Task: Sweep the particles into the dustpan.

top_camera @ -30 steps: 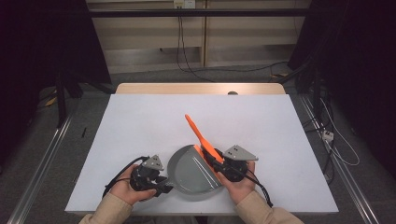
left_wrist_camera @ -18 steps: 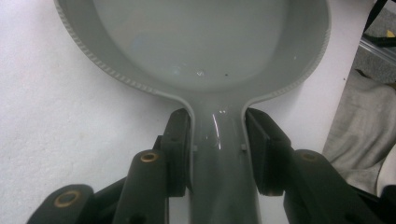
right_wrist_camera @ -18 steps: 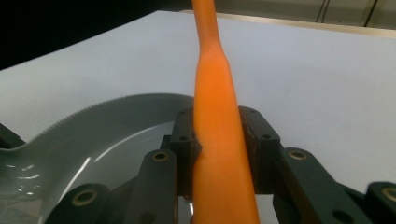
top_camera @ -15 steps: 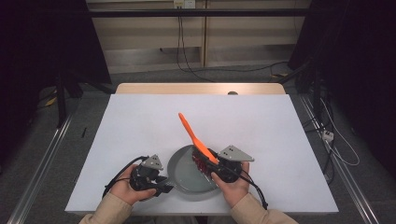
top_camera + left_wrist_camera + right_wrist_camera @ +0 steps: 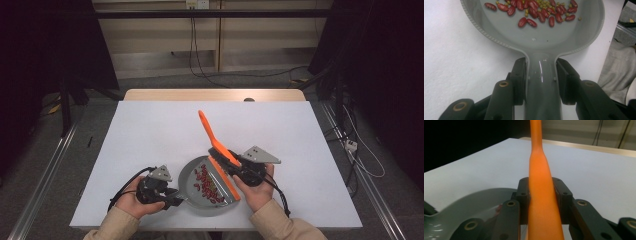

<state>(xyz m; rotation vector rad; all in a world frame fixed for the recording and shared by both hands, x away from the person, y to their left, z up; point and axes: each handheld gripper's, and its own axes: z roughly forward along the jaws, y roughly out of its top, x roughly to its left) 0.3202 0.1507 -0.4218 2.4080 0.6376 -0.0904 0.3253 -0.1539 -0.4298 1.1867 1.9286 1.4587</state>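
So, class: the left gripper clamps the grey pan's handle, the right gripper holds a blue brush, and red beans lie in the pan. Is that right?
Not quite: the brush is orange, as the high view shows. The rest stands.

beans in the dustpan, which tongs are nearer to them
Right. The right tongs hold the orange brush right over the beans, at the pan's right edge. The left tongs grip the grey dustpan by its handle, off to the beans' left.
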